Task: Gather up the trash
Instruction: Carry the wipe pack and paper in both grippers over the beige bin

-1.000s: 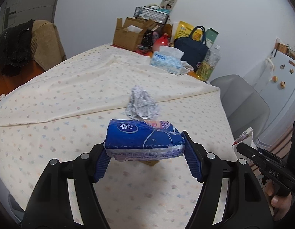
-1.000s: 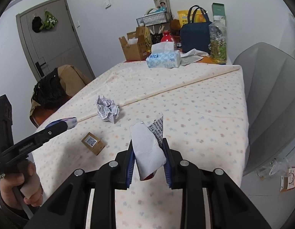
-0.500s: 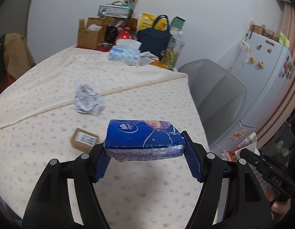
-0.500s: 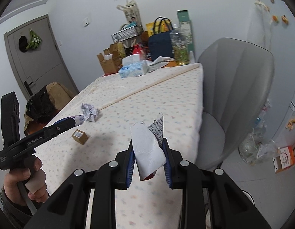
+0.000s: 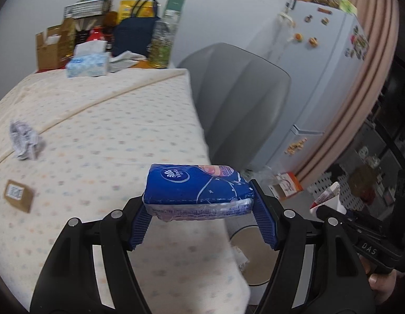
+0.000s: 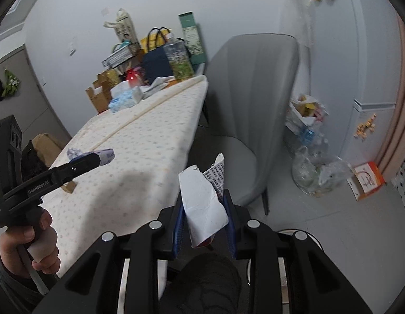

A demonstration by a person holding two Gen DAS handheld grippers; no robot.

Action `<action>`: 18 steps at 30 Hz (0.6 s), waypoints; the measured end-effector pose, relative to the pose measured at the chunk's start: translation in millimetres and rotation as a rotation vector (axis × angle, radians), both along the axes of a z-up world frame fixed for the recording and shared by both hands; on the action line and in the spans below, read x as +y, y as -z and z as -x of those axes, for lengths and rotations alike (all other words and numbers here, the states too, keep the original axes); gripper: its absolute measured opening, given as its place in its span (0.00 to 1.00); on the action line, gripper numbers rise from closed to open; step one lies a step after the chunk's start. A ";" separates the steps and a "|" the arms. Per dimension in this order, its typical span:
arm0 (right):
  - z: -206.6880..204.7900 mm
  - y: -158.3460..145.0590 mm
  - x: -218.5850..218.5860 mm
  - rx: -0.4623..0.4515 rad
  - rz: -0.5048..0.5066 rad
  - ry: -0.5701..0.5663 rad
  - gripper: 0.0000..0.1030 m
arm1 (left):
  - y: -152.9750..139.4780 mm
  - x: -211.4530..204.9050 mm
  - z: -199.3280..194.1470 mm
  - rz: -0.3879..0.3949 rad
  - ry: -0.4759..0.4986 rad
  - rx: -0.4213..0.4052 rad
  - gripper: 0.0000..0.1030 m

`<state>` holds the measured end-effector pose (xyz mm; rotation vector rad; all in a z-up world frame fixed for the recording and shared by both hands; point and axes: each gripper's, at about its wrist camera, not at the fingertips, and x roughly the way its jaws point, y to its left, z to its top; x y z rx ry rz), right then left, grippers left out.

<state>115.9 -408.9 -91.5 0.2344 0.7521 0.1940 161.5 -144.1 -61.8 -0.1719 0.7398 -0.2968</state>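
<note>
Left tongs (image 5: 202,218) clamp a blue tissue pack (image 5: 198,192); right tongs (image 6: 203,226) pinch a white wrapper (image 6: 203,206), its base hidden.

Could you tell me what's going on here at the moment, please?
A person is clearing trash off a table with a handheld gripper in each hand. The left gripper is shut on a blue tissue pack, and the right gripper is shut on a flattened white carton. A crumpled paper ball and a small brown box lie on the tablecloth. A round bin sits on the floor by the table's edge.
</note>
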 end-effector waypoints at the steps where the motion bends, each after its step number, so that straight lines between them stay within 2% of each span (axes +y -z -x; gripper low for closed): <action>1: 1.3 2.9 -6.3 0.005 -0.002 0.013 0.27 | 1.9 -9.2 -2.5 -0.002 0.018 0.006 0.67; 10: 8.9 35.0 -67.5 0.058 -0.044 0.132 0.27 | 27.4 -88.6 -22.4 -0.048 0.154 0.068 0.67; 18: 9.6 81.1 -114.4 0.125 -0.091 0.217 0.29 | 57.3 -147.4 -30.8 -0.089 0.240 0.142 0.67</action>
